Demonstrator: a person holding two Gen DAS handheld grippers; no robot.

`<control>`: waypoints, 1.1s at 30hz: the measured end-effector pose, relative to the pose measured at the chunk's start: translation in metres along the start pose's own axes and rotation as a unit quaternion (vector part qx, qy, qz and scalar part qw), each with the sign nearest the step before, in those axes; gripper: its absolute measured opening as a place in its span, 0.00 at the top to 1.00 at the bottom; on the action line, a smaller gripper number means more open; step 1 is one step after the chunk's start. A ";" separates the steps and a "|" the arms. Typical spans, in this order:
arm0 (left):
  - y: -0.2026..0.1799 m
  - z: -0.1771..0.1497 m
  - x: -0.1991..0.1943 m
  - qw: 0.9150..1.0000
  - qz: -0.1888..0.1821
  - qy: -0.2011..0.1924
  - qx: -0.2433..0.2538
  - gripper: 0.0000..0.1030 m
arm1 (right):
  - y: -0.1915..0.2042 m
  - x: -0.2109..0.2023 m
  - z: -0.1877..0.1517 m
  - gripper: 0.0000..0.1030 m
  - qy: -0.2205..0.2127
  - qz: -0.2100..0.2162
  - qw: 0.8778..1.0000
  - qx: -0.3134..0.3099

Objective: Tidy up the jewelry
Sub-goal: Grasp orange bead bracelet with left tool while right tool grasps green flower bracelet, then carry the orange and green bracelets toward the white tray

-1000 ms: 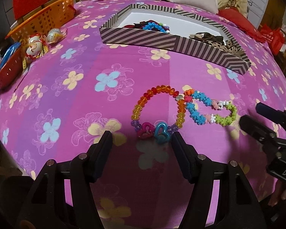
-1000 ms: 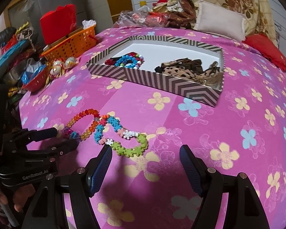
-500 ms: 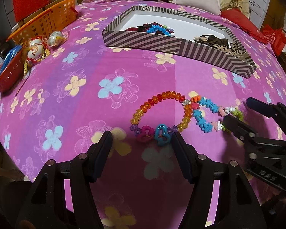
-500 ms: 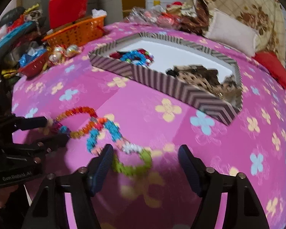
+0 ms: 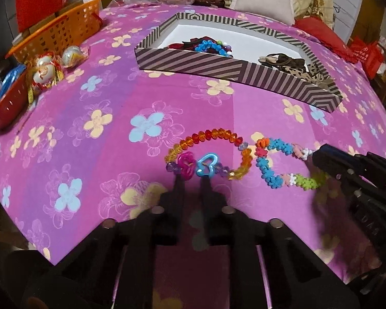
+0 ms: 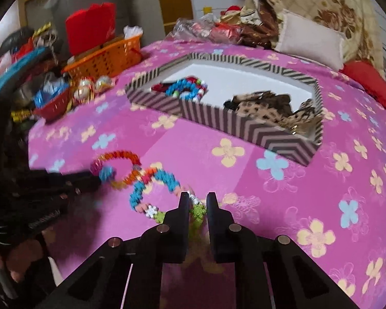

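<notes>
Orange-beaded bracelet (image 5: 213,152) lies on the pink floral bedspread (image 5: 95,159), its heart charms pinched by the left gripper (image 5: 194,177). Touching it, the blue-and-green flower bracelet (image 6: 151,193) (blurred) is clamped in the right gripper (image 6: 196,206).

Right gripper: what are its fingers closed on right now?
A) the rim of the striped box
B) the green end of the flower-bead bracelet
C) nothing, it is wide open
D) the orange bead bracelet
B: in the right wrist view the right gripper has its fingers nearly together around the green beads of the flower-bead bracelet.
</notes>
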State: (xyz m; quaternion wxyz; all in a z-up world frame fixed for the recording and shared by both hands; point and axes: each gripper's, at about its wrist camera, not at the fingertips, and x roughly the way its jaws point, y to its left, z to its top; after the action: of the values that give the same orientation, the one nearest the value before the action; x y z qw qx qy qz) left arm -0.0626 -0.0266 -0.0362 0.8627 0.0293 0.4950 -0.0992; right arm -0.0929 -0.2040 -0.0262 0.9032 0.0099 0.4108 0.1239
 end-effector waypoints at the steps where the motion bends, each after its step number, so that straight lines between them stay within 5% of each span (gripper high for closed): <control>1: 0.002 0.000 -0.001 1.000 -0.007 0.003 -0.006 0.93 | 0.000 -0.004 0.002 0.88 -0.004 0.000 1.000 0.001; 14: 0.006 0.009 -0.043 0.999 -0.018 -0.046 -0.005 0.95 | 0.008 -0.053 0.021 0.88 -0.054 0.007 0.999 0.002; 18: 0.015 0.014 -0.044 0.998 -0.049 -0.032 -0.018 0.95 | 0.010 -0.062 0.023 0.88 -0.061 0.007 0.998 -0.001; 21: 0.015 0.010 -0.040 0.999 -0.029 -0.032 -0.023 0.94 | 0.009 -0.063 0.022 0.88 -0.060 0.007 0.998 0.002; 26: 0.017 0.002 -0.025 0.998 -0.046 -0.018 -0.036 0.50 | 0.006 -0.058 0.016 0.88 -0.050 0.010 0.999 0.009; 33: 0.016 0.010 0.001 0.997 -0.027 -0.002 -0.065 0.50 | -0.001 -0.052 0.010 0.88 -0.041 0.011 0.999 0.020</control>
State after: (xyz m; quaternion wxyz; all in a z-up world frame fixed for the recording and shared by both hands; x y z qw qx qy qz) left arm -0.0507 -0.0121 -0.0324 0.8608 -0.0407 0.4993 -0.0900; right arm -0.1177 -0.2167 0.0190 0.9175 0.0382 0.3755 0.1253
